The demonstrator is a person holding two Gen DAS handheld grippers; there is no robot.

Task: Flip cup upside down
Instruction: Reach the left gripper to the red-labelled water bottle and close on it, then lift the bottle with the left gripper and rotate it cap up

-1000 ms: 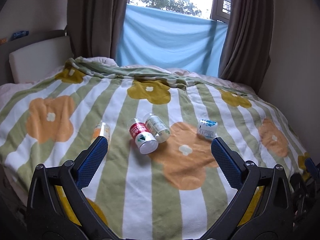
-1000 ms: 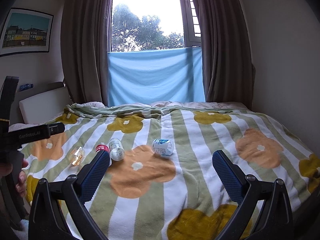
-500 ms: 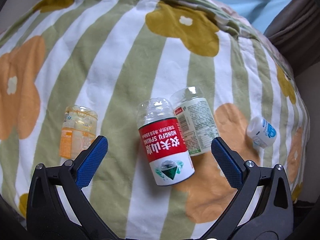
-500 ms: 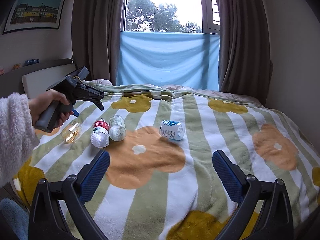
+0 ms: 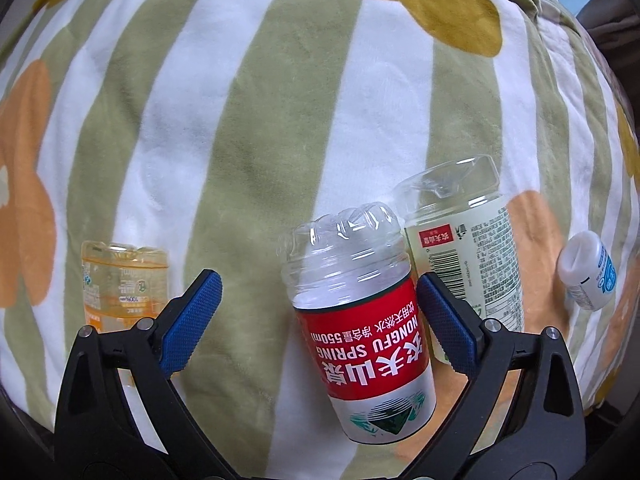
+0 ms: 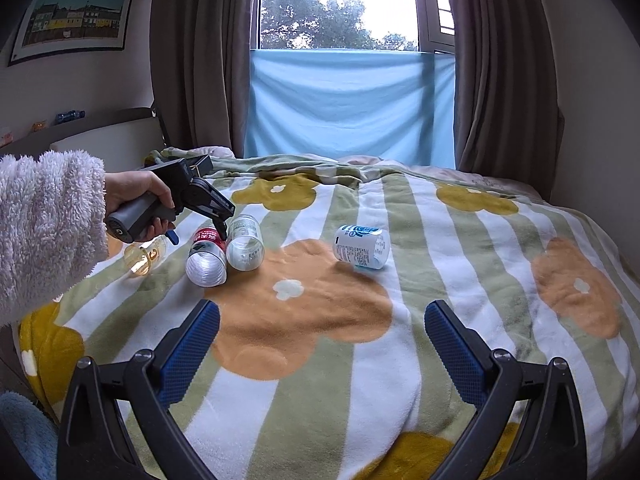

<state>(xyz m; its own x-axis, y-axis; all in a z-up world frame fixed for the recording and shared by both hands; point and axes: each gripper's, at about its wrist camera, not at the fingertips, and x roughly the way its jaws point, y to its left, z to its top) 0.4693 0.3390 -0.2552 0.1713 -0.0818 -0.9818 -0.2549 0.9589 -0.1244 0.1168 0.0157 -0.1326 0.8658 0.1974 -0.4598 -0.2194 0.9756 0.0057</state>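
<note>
A clear cup with a red label (image 5: 360, 320) lies on its side on the striped flower blanket (image 5: 240, 120), its closed base pointing away from the left wrist camera. My left gripper (image 5: 316, 292) is open around it. Its right pad (image 5: 444, 320) sits between this cup and a green-label cup (image 5: 460, 248), while the left pad (image 5: 192, 316) stands apart. In the right wrist view the left gripper (image 6: 222, 228) reaches down over the red cup (image 6: 206, 256). My right gripper (image 6: 320, 320) hangs open over the blanket with nothing between its fingers.
An orange cup (image 5: 120, 280) and a white-blue cup (image 5: 586, 276) also lie on their sides. A hand (image 6: 132, 192) in a fluffy white sleeve (image 6: 44, 224) holds the left gripper. Curtains (image 6: 500, 80), a blue cloth (image 6: 348, 104) and a headboard (image 6: 100, 136) border the bed.
The left gripper has dropped close to the blanket and moved forward until its open fingers straddle the red-label cup. The right gripper has stayed nearly still and open.
</note>
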